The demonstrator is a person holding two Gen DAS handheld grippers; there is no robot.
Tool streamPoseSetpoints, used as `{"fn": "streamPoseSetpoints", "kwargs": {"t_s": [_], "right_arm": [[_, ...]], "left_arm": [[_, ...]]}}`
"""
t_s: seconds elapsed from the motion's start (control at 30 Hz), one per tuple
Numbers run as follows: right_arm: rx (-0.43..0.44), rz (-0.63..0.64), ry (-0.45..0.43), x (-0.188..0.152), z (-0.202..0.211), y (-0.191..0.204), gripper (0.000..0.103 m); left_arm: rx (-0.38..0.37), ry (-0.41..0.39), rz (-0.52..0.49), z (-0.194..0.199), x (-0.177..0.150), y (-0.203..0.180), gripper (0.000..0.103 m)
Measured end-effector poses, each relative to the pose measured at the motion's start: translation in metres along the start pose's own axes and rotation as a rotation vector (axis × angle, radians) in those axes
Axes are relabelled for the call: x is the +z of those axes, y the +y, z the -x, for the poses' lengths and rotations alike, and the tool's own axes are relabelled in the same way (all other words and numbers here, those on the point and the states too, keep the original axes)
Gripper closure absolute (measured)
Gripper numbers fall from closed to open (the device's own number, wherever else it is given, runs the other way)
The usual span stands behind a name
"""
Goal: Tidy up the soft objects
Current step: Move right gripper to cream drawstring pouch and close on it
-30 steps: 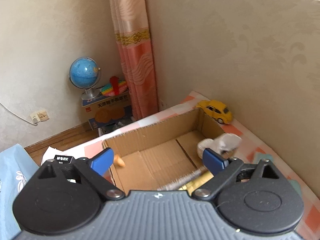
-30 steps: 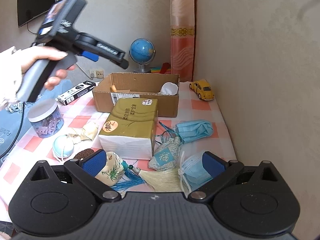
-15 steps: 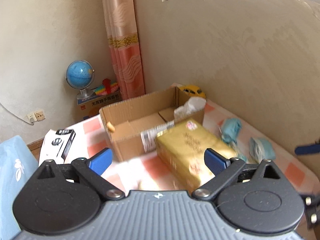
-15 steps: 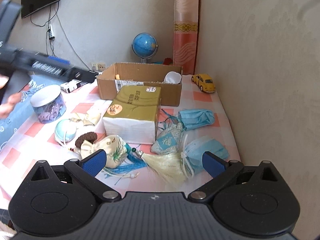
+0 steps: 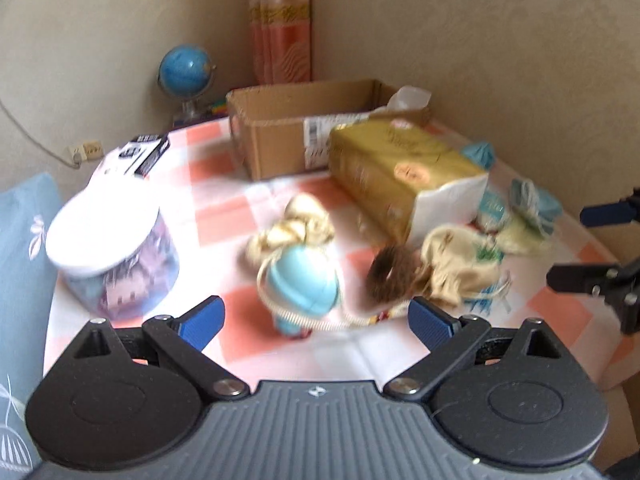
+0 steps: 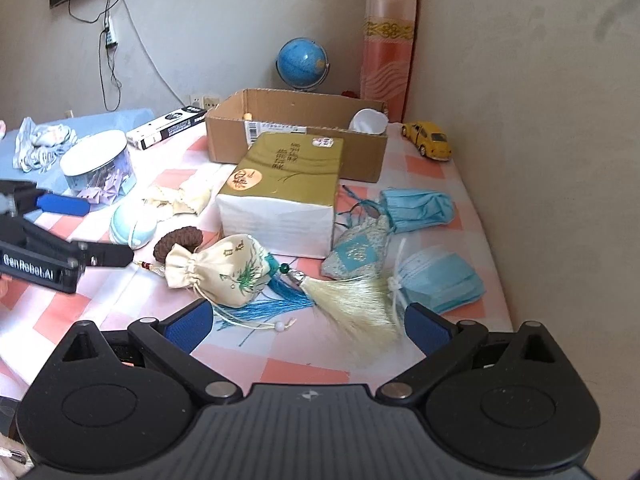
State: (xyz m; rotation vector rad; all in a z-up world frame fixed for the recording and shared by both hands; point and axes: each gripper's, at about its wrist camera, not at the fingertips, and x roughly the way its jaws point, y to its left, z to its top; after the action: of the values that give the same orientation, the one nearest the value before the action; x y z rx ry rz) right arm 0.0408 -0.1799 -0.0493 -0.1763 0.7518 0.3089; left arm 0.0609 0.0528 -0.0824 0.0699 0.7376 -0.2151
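Left gripper (image 5: 316, 318) jaws apart, empty, blue puff (image 5: 302, 284) just above its gap at frame centre. Right gripper (image 6: 308, 322) jaws apart, empty; cream pouch (image 6: 218, 268) lies centre-left, above left finger.

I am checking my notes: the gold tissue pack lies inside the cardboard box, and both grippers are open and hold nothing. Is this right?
Not quite. The gold tissue pack lies on the checked tablecloth in front of the cardboard box, not inside it; the right wrist view shows this. The left gripper and right gripper are indeed open and hold nothing.
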Motion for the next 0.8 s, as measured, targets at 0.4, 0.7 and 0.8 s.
{"fn": "streamPoseSetpoints", "kwargs": {"t_s": [0.4, 0.7, 0.8], "right_arm": [[0.084, 0.070, 0.003, 0.025, -0.028, 0.028, 0.000], [0.107, 0.087, 0.034, 0.039, -0.065, 0.045, 0.000], [0.106, 0.090, 0.048, 0.038, -0.072, 0.048, 0.000]], "left_arm": [[-0.015, 0.030, 0.028, 0.001, -0.023, 0.016, 0.005], [-0.016, 0.024, 0.036, 0.007, -0.030, 0.025, 0.005], [-0.028, 0.014, 0.035, 0.009, -0.031, 0.025, 0.005]]}}
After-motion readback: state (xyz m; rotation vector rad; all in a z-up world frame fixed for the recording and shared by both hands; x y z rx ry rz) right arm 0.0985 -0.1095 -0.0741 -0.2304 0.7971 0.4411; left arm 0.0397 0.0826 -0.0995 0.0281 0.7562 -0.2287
